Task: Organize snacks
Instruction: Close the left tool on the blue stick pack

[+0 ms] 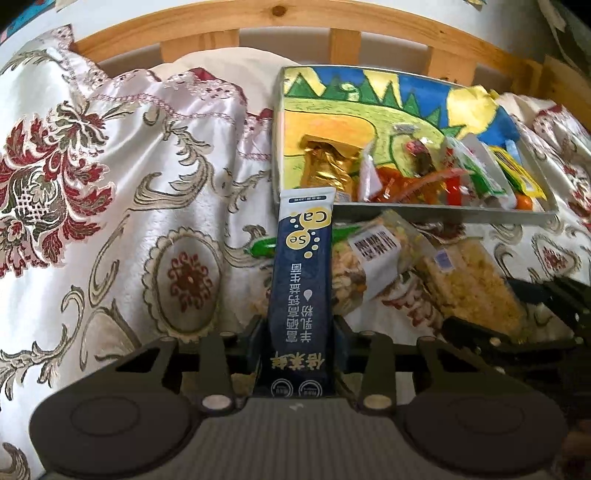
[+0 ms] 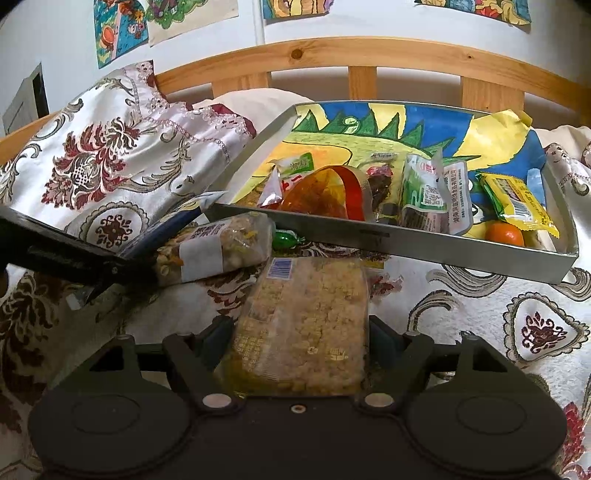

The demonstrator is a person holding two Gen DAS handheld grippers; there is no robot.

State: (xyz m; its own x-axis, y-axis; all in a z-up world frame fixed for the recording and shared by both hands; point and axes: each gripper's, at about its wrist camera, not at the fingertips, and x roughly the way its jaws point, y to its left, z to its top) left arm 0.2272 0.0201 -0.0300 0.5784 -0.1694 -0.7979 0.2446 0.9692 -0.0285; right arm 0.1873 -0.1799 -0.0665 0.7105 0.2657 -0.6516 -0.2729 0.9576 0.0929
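Pine slatted headboard [image 2: 332,55], drawings [image 2: 118,29] on white wall [image 2: 55,44]

1 tray [image 2: 406,242] is seen, 1 dark-blue sachet [image 1: 301,295], 2 clear grain-snack packs [image 2: 303,332], 1 green candy [image 2: 284,239], 1 orange fruit [image 2: 504,233] and 2 tools [image 1: 299,334].

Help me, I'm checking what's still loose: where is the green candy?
In the right wrist view the green candy lies on the bedspread, against the tray's front wall, beside the nut pack.
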